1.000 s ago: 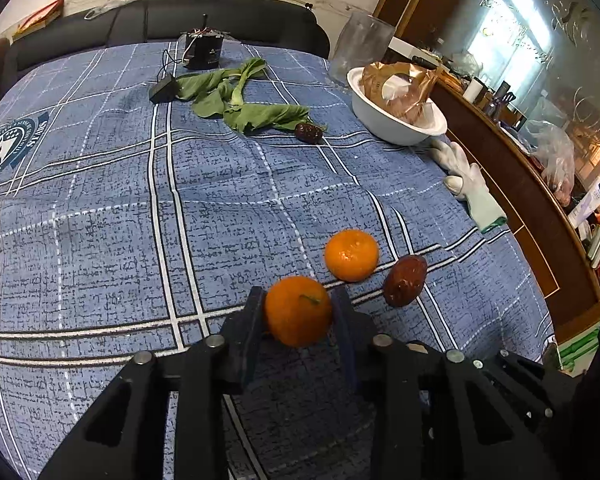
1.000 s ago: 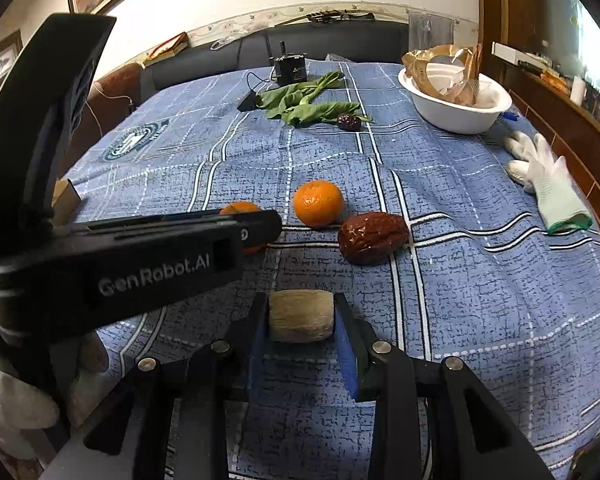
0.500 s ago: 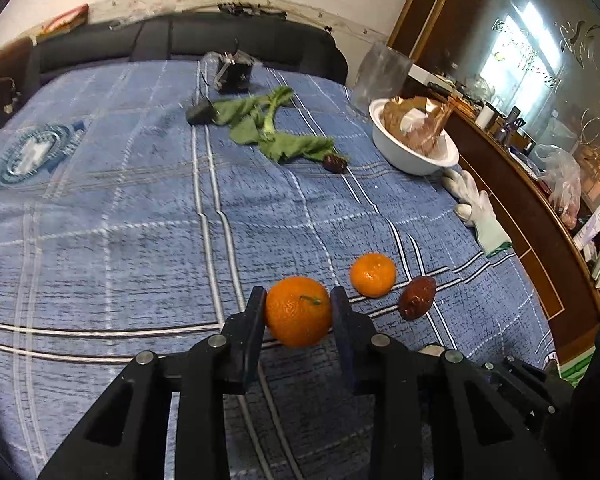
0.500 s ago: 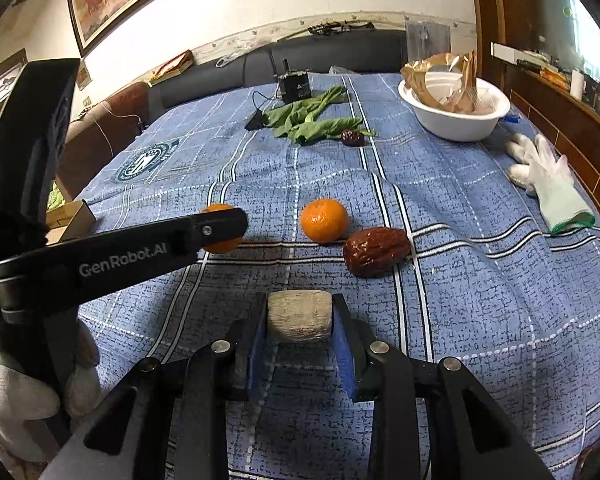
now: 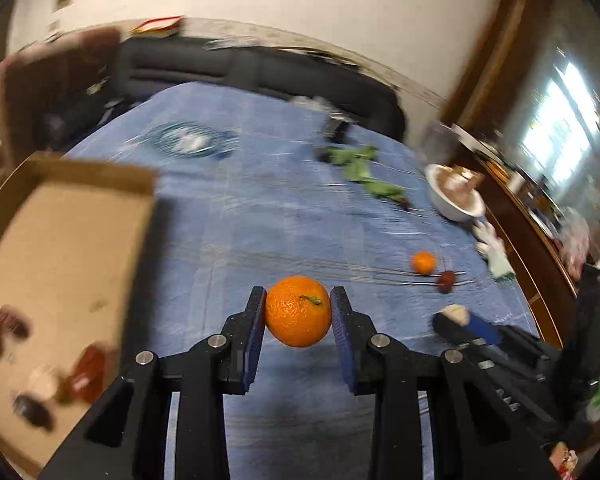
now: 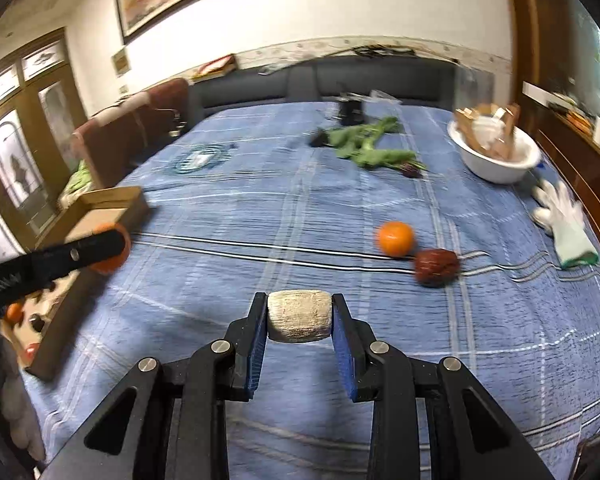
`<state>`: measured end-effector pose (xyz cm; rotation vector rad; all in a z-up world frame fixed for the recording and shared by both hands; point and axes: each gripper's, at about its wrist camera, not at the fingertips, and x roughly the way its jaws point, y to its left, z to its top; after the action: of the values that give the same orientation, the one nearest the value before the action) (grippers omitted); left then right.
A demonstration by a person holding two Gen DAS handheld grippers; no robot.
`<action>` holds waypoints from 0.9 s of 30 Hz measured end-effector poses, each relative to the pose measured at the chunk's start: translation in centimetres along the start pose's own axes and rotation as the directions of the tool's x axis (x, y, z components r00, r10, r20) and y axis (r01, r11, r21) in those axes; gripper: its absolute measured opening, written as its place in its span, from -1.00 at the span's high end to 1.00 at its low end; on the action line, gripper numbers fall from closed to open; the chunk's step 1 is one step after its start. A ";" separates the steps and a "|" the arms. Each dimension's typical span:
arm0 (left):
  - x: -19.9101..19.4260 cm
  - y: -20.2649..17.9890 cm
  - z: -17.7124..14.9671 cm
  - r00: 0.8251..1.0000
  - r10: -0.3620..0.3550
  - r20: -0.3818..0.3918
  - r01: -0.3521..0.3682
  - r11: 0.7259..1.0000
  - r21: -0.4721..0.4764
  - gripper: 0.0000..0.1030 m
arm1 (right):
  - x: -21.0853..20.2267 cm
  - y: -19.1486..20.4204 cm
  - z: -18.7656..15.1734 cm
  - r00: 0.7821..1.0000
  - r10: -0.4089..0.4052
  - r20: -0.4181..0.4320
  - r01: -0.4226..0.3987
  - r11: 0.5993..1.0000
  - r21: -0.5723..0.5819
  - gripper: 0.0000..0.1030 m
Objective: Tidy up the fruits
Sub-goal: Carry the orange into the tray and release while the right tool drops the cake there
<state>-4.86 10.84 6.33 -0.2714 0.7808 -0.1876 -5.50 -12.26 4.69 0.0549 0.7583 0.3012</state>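
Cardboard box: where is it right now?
The cardboard box sits at the blue tablecloth's left edge in both views, left of the orange held in the left gripper.

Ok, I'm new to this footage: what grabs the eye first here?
The bright orange clamped in the left tongs, held above the blue cloth beside the open cardboard box. Next, the pale brown lump pinched in the right tongs, with a loose orange and dark red fruit lying beyond.
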 end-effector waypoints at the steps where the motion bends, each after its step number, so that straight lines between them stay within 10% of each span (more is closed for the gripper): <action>1: -0.4 0.8 -0.1 1.000 0.012 0.000 -0.012 1.000 -0.015 0.40 | -0.1 0.9 0.1 1.000 0.017 -0.001 -0.017 1.000 -0.011 0.36; 14: -5.8 13.2 1.4 0.967 0.254 0.014 -0.251 0.961 -0.117 0.39 | 2.3 13.8 3.8 0.965 0.247 -0.088 -0.258 0.954 -0.149 0.34; 27: -1.7 20.5 4.9 0.932 0.331 -0.147 -0.349 0.929 -0.120 0.39 | 10.3 24.6 4.6 0.931 0.277 -0.238 -0.335 0.906 -0.259 0.34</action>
<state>-1.20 31.58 4.43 -0.2574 0.9550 0.1838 -1.36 14.46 5.01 -0.1427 0.8935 0.7292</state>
